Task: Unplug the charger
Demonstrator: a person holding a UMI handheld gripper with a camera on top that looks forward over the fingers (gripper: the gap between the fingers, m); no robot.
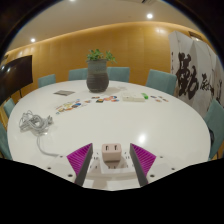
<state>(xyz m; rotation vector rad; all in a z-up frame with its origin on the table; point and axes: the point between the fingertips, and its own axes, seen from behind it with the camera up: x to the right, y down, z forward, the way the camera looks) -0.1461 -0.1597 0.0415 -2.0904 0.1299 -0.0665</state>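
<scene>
A small white charger cube (pixel 111 152) stands plugged into a white power strip (pixel 106 168) on the white table (pixel 150 125). My gripper (pixel 111 160) is over the strip with the charger between its two fingers. The purple pads (pixel 81 156) stand apart from the charger with a gap at each side, so the gripper is open. The lower part of the strip is hidden under the fingers.
A bundle of white cable (pixel 33 123) lies to the left on the table. A grey pot with a plant (pixel 96 73) stands at the far middle, with small items (pixel 100 99) scattered in front of it. Teal chairs (pixel 161 80) ring the table.
</scene>
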